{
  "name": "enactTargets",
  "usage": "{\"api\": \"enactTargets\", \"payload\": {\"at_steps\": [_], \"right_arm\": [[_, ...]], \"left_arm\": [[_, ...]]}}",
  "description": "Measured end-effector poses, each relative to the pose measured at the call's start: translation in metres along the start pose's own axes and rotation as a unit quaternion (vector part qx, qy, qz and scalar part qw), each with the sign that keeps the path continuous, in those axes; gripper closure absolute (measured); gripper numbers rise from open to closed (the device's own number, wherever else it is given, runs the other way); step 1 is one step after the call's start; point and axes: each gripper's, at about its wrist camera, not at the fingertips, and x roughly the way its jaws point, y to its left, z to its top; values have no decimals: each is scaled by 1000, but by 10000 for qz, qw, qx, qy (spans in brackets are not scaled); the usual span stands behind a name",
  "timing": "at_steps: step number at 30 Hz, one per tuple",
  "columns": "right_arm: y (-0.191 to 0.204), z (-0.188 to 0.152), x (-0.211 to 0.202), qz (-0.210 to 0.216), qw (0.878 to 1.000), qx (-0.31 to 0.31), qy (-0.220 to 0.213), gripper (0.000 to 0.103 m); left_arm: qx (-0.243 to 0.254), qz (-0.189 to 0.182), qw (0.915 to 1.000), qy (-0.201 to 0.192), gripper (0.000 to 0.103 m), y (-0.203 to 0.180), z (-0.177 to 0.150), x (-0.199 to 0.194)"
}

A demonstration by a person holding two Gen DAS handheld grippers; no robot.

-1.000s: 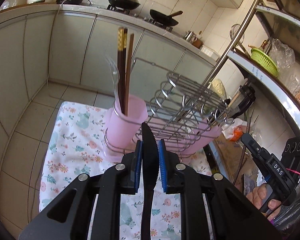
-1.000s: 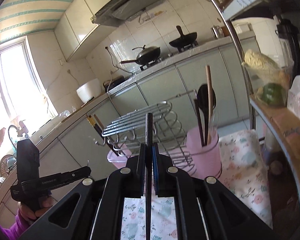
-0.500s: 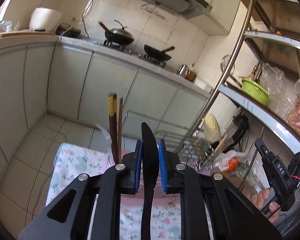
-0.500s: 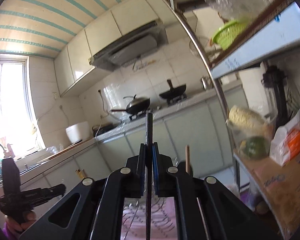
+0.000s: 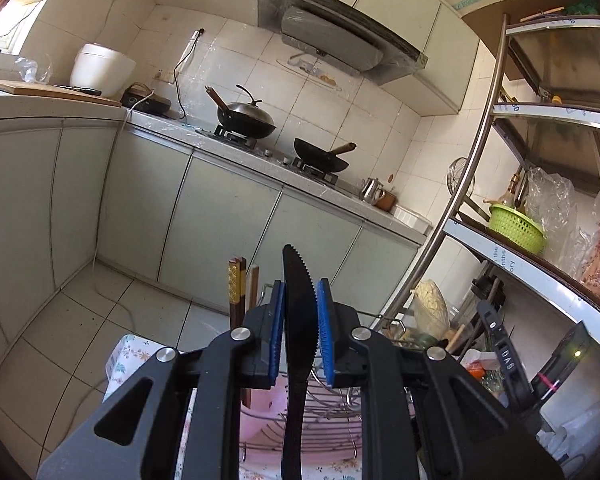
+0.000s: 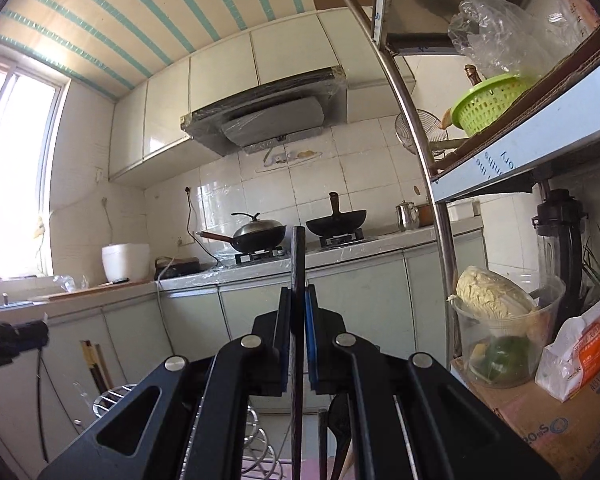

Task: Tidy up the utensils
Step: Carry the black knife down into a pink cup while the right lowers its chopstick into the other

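Both grippers up over the rack [image 5: 332, 396]: left gripper [image 5: 300, 320] clamps a black plastic knife [image 5: 298, 304] mid-blade, right gripper [image 6: 297, 320] pinches a thin black utensil [image 6: 298, 264]—light, stiff, prob slippery, so grip handles.

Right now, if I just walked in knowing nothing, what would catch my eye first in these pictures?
Probably the black serrated knife, standing upright between the blue pads of the left tool in the middle of the left view. In the right view, the right tool pinches a thin dark utensil edge-on, pointing up toward the stove. Behind both, two black woks sit on the counter burners, and a bright green basket sits on the metal shelf at right.
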Motion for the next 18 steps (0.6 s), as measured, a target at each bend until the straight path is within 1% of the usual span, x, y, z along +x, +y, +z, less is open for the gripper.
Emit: {"api": "enactTargets", "payload": {"at_steps": [4, 8, 11, 14, 18], "right_arm": [[1, -12, 12, -101, 9996, -265, 19, 97], [-6, -20, 18, -48, 9995, -131, 272, 97], [-8, -30, 13, -12, 9991, -42, 422, 97], [-7, -43, 5, -6, 9983, -21, 576, 97], [-7, -54, -2, -37, 9977, 10, 676, 97]], "left_arm": [[-63, -54, 9999, -60, 88, 4, 0, 10], [-71, -47, 9999, -114, 88, 4, -1, 18], [-103, -5, 9994, -332, 88, 4, -3, 20], [-67, 130, 9982, -589, 88, 4, -4, 22], [141, 368, 9947, -948, 88, -3, -10, 28]]}}
